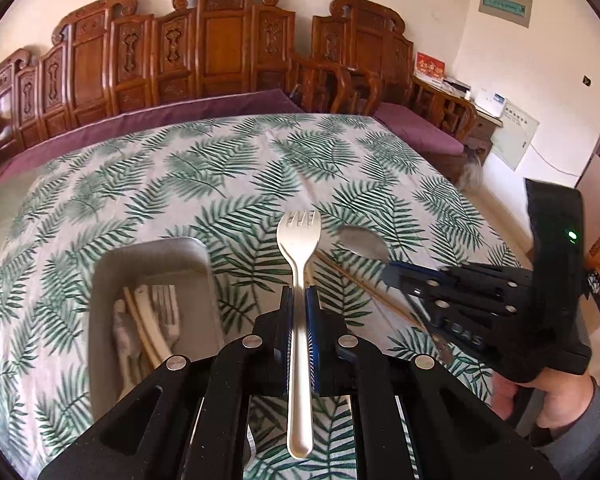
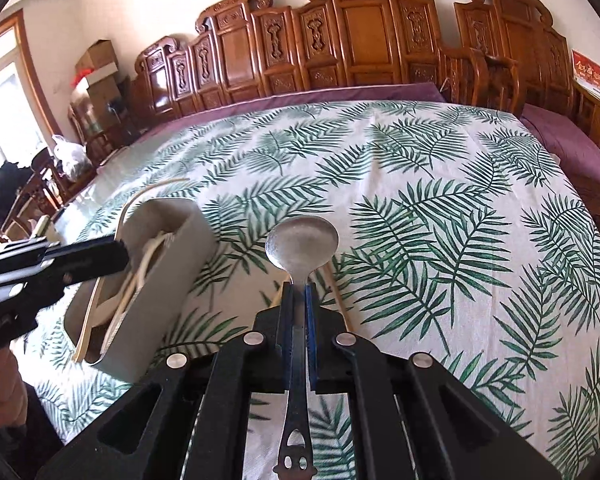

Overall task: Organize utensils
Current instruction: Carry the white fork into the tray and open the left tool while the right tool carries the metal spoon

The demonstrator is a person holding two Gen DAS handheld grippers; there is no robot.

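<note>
Left gripper (image 1: 299, 300): fingers pinch the neck of a pale spork (image 1: 299, 240), tines forward, held above the leaf-print tablecloth (image 1: 228, 168) on the counter. Right gripper (image 2: 299, 300): fingers pinch the neck of a metal spoon (image 2: 302, 246), bowl forward, likewise clear of the cloth. Grey utensil bin (image 1: 156, 258) stands left of the spork, holding pale cutlery (image 1: 156, 320). Wooden chopsticks (image 1: 364, 284) lie on the cloth between the two grippers. Carved wooden bench (image 2: 340, 36) lines the wall behind.
</note>
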